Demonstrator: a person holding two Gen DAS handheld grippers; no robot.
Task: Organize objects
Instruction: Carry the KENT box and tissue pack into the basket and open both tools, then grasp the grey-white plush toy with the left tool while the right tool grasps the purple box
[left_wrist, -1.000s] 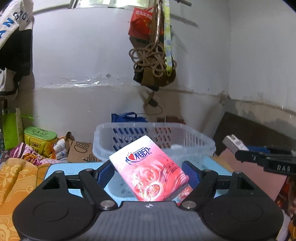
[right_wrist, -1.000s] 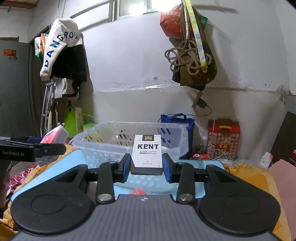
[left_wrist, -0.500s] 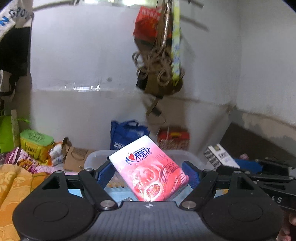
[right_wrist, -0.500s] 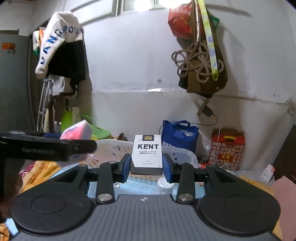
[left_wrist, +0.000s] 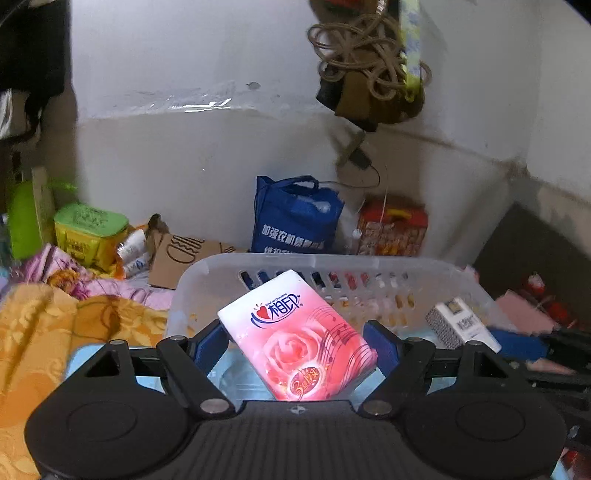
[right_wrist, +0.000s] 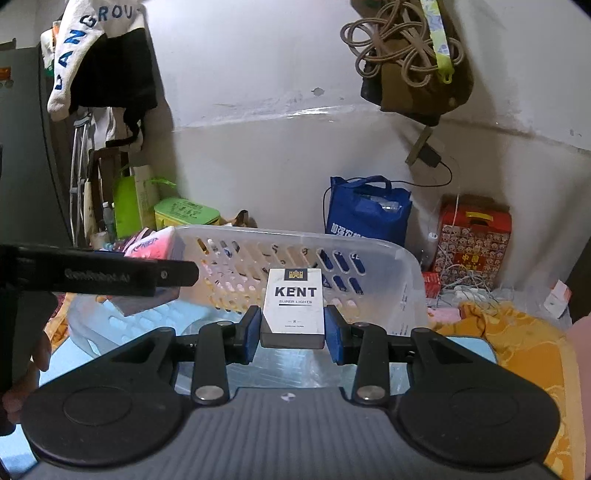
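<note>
My left gripper is shut on a pink tissue pack, held tilted above the near side of a clear plastic basket. My right gripper is shut on a white KENT cigarette pack, held upright over the same basket. The cigarette pack and right gripper show at the right of the left wrist view. The tissue pack and left gripper show at the left of the right wrist view.
The basket stands on a light blue surface over orange cloth. Behind it by the wall are a blue bag, a red box, a green-lidded tub and a cardboard piece. Ropes and a bag hang above.
Both grippers have moved forward and down over the basket, each holding its pack. The basket now fills more of both views, seen from above its rim.
</note>
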